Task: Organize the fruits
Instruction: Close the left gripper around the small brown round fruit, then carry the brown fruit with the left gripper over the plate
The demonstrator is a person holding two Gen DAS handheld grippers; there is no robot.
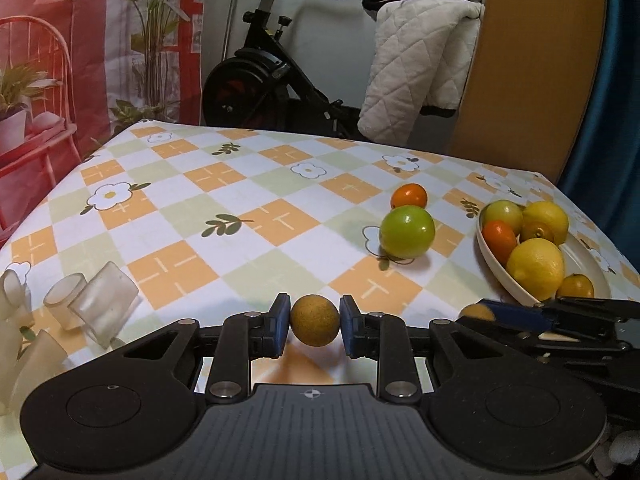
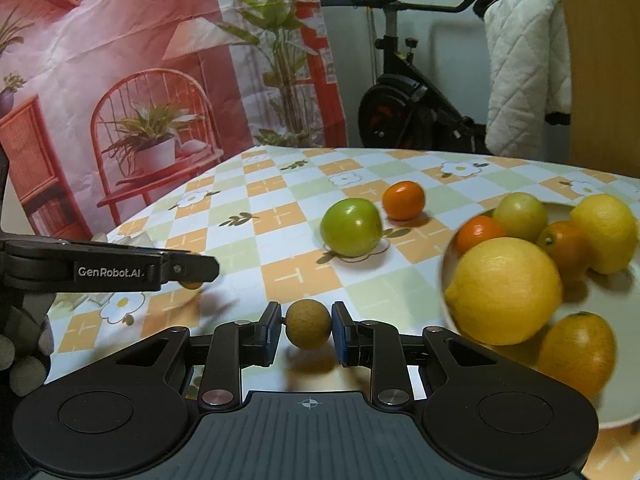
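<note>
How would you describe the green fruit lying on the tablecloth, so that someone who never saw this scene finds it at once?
Start at the white bowl of fruit on the checked tablecloth. Just outside its rim, on the cloth, lie two loose fruits close together. The green fruit is the larger and nearer one, smooth and round; its neighbour, the small orange fruit behind it, is much smaller and bright orange.

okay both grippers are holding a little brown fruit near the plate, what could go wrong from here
The plate is already crowded with lemons and oranges, so a small brown fruit dropped in may roll off, or nudge the big lemon at the rim over the edge. The left hand-held gripper and right hand-held gripper sit close together and could collide.
</note>
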